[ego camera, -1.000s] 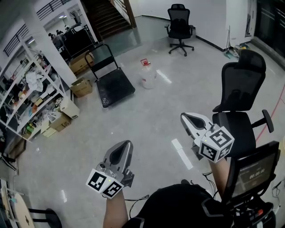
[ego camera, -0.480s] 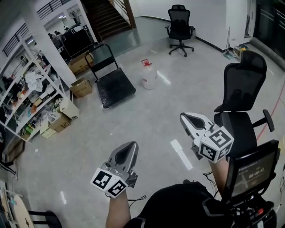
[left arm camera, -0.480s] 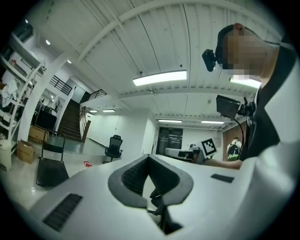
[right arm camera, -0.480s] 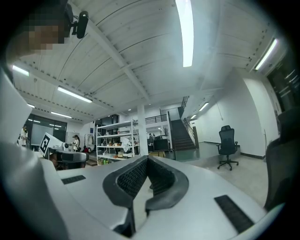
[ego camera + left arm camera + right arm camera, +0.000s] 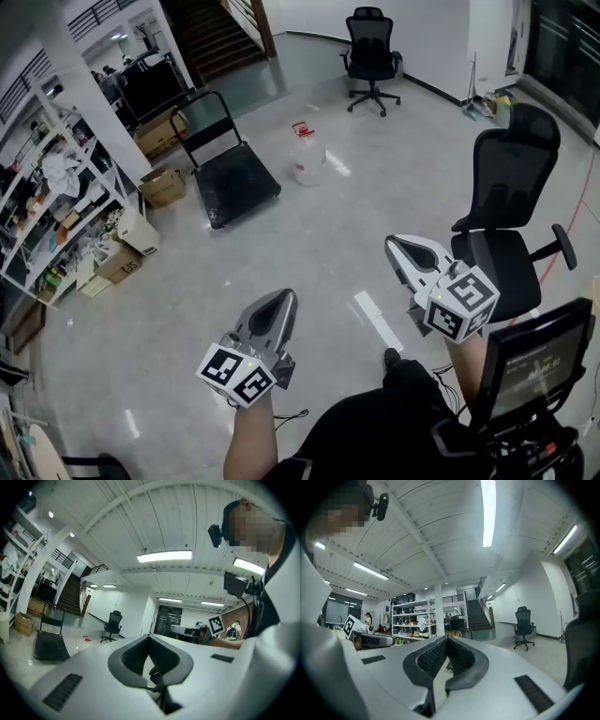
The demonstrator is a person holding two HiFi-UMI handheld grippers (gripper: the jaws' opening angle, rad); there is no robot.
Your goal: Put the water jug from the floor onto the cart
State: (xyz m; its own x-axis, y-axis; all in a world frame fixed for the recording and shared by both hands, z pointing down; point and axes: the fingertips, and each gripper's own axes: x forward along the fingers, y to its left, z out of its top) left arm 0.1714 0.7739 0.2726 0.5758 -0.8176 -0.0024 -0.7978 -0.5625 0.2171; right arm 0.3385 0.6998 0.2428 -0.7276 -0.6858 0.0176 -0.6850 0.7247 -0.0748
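The water jug (image 5: 307, 159), clear with a red top, stands on the grey floor far ahead, just right of the black flat cart (image 5: 234, 178) with its upright handle. Both grippers are held low and near me, well short of both. My left gripper (image 5: 285, 300) is shut and holds nothing. My right gripper (image 5: 394, 246) is also shut and holds nothing. In the left gripper view the cart (image 5: 47, 645) shows at far left, beyond the closed left gripper (image 5: 149, 637). The right gripper view shows the closed right gripper (image 5: 447, 639).
A black office chair (image 5: 511, 202) stands close on my right, and another chair (image 5: 368, 52) is at the back. Shelving (image 5: 56, 216) and cardboard boxes (image 5: 161, 186) line the left side. A screen on a stand (image 5: 534, 361) is at lower right. Stairs (image 5: 206, 33) rise at the back.
The left gripper has shifted right and lower in the head view; the right gripper has moved slightly. The jug and cart sit a little further left in the picture. A foot now shows below.
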